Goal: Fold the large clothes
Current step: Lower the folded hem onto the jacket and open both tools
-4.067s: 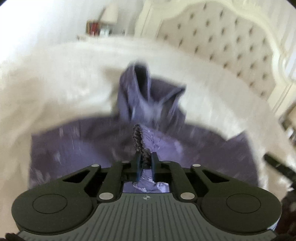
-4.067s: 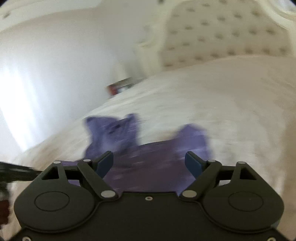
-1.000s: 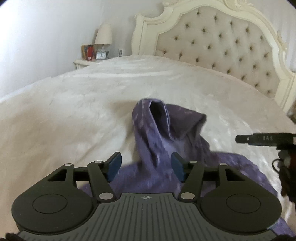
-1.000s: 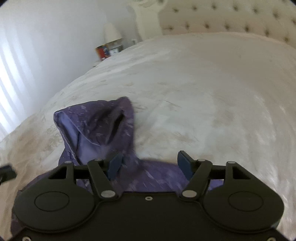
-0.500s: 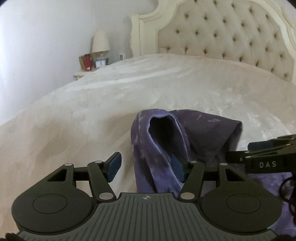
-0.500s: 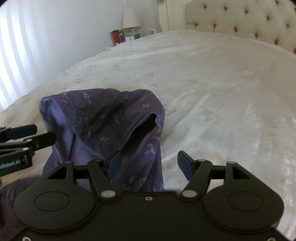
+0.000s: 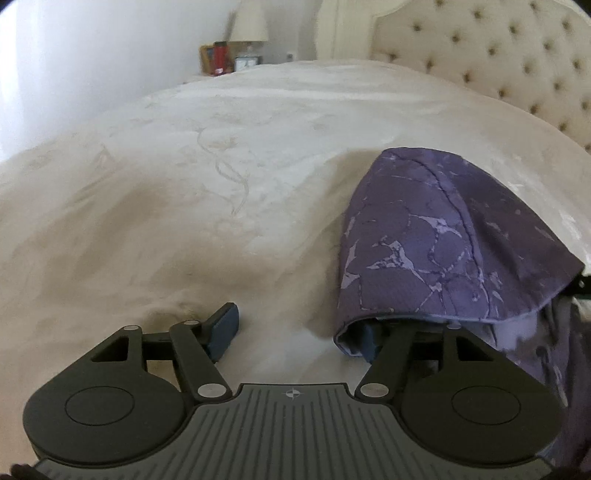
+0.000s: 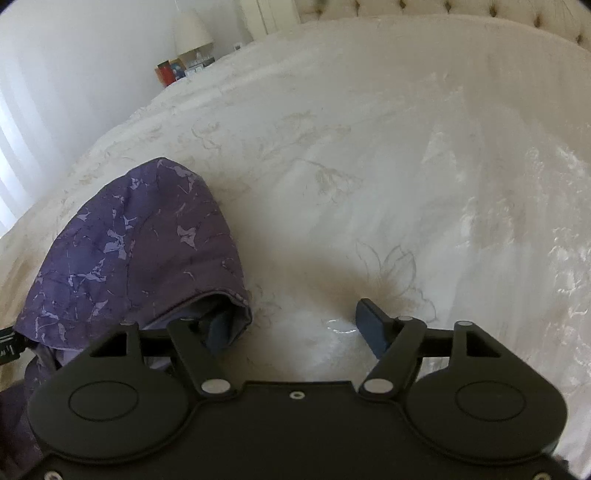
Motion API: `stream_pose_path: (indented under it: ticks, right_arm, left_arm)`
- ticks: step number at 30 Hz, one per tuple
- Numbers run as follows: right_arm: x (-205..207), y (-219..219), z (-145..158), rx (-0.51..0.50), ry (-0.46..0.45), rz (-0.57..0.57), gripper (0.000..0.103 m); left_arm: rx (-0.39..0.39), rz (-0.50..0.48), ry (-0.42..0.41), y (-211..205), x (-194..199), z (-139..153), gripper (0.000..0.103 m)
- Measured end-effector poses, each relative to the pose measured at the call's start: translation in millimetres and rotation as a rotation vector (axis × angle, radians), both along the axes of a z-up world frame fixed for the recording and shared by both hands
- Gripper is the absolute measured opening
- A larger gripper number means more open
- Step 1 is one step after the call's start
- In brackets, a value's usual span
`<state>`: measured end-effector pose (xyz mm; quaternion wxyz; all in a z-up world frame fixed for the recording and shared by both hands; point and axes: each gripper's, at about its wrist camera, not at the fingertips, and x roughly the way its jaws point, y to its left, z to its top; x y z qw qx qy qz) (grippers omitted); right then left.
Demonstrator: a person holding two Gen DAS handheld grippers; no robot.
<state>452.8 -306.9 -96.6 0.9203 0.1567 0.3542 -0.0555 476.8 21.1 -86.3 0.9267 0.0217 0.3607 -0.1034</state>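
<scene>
A purple marbled hooded garment lies on a cream bedspread. Its hood [image 7: 443,236] bulges at the right of the left wrist view and at the left of the right wrist view [image 8: 140,251]. My left gripper [image 7: 295,332] is open, low over the bed; its right finger sits under the hood's left edge, its left finger over bare bedspread. My right gripper [image 8: 295,328] is open too; its left finger is tucked under the hood's right edge, its right finger over bare bedspread. The garment's body is mostly out of view.
The cream embroidered bedspread [image 7: 184,184] stretches ahead. A tufted headboard [image 7: 498,55] stands at the far right. A nightstand with a lamp [image 7: 249,22], a red item and a clock is beyond the bed's far corner [image 8: 177,70]. A white wall runs along the left.
Both grippers have come down and forward to either side of the hood, each now with its inner finger under a hood edge. Four seconds ago the left gripper was shut on the fabric; it is now open.
</scene>
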Motion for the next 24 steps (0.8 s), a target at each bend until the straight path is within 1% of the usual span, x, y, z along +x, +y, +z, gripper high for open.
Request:
stream_pose_path:
  ticks: [3,6,8,10,12,14,15,16,17,18,20,22,24]
  right_arm:
    - [-6.6,-3.7,9.3,0.025,-0.038,0.034,0.074]
    - [-23.2,-6.5,24.4,0.046,-0.089,0.092,0.075]
    - [-35.2,-3.1,32.7,0.022,-0.098,0.129,0.075]
    - [-45.8,3.0,40.4,-0.006,-0.118,0.169,0.075]
    - [-49.1,10.8,51.0,-0.021,-0.17,0.194,0.075]
    - [-48.4,24.3,65.3,-0.031,-0.256,0.202,0.074]
    - [-46.4,31.4,70.6,-0.035,-0.29,0.21,0.068]
    - [-41.5,36.7,75.0,-0.039,-0.303,0.225,0.064]
    - [-32.6,46.2,77.3,-0.051,-0.297,0.243,0.056]
    - [-24.2,54.5,77.6,-0.061,-0.285,0.257,0.052]
    - [-6.3,67.7,72.6,-0.075,-0.255,0.277,0.05]
    - [6.6,72.7,62.9,-0.07,-0.228,0.263,0.05]
    - [15.4,65.7,48.7,-0.03,-0.189,0.22,0.049]
  left_arm:
    - [-0.04,-0.035,-0.008,9.3,-10.9,15.4,0.063]
    - [-0.071,-0.078,-0.045,18.6,-33.8,36.5,0.063]
    - [-0.104,-0.099,-0.06,24.9,-49.8,51.3,0.063]
    - [-0.137,-0.106,-0.104,26.5,-64.3,65.7,0.063]
    - [-0.151,-0.109,-0.156,19.3,-67.6,78.6,0.063]
    - [-0.157,-0.121,-0.199,4.9,-61.8,87.5,0.063]
    - [-0.151,-0.13,-0.211,-5.7,-56.2,89.4,0.063]
    - [-0.143,-0.133,-0.213,-13.6,-48.6,89.1,0.063]
    - [-0.136,-0.127,-0.211,-22.4,-41.7,87.2,0.063]
    - [-0.135,-0.12,-0.197,-29.9,-32.7,83.8,0.063]
    - [-0.134,-0.107,-0.16,-41.8,-18.0,75.6,0.063]
    - [-0.093,-0.08,-0.146,-45.2,-8.3,63.7,0.063]
    - [-0.056,-0.05,-0.102,-45.6,4.6,44.2,0.063]
